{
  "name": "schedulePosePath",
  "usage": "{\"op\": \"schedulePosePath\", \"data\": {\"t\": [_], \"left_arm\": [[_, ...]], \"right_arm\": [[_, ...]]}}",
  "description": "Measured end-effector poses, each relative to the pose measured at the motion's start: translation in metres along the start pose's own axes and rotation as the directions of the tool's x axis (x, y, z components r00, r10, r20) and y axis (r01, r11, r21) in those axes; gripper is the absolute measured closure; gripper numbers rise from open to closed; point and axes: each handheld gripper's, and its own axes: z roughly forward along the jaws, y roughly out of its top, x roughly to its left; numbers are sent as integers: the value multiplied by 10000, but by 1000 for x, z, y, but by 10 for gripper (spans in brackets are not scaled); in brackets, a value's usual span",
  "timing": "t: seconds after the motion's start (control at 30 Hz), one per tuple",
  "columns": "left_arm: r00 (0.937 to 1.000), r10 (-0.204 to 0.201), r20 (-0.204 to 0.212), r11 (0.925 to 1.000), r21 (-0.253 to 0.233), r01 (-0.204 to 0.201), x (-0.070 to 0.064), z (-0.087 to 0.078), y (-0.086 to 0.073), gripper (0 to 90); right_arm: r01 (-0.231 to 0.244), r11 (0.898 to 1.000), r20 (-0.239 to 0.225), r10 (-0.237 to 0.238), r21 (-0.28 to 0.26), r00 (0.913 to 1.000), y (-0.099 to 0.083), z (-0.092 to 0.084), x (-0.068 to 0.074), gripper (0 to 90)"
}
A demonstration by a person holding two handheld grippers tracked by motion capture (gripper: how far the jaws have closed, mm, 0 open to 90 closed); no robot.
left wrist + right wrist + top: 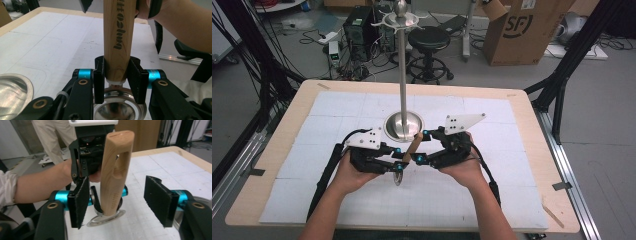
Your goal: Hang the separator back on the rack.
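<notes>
A utensil with a wooden handle [414,145] and a round metal head [398,178] stands tilted over the white mat, head down. My left gripper [401,159] is shut on the handle's lower end, just above the metal head [120,107]; both pads press the wood [117,37]. My right gripper [419,146] faces it from the right. In the right gripper view its jaws [120,202] stand on either side of the handle [113,177], with a gap on both sides. The handle has a long slot near its top.
A metal pole on a round base [403,125] rises just behind the grippers, with a hooked rack [400,20] on top. The white mat [337,105] covers a wooden table [302,90]. Beyond the table stand a stool [428,40] and a cardboard box [522,30].
</notes>
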Motion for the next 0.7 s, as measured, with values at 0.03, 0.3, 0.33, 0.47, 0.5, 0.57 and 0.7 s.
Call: {"op": "schedulePosePath", "data": {"t": [0.03, 0.3, 0.33, 0.47, 0.5, 0.57, 0.7], "left_arm": [[10000, -5, 32, 10000, -8, 5, 0, 0, 0, 688], [9999, 28, 148, 9997, -227, -24, -2, 1, 0, 688], [9998, 51, 181, 9997, -228, -47, -2, 1, 0, 688], [9995, 16, 317, 9997, -242, -8, -2, 2, 0, 687], [9996, 16, 294, 9998, -214, -10, -2, 2, 0, 687], [9993, -65, 369, 9998, -177, 72, -1, 3, -1, 687], [9988, -314, 370, 9994, -116, 319, 1, 4, -2, 683]], "right_arm": [[-47, 10000, -91, 47, -48, 9999, 0, 0, 0, 406], [-112, 9997, -743, 97, -199, 9972, -1, 2, -1, 571], [-104, 9997, -759, 88, -205, 9971, -1, 3, -1, 610], [8, 9998, -747, -21, -177, 9972, 0, 3, 1, 672], [-2, 9999, -700, -7, -124, 9975, 0, 3, 1, 676], [23, 10000, -612, -27, -74, 9981, 0, 3, 1, 677], [181, 9998, -411, -176, 129, 9990, 1, 5, 3, 679]]}}
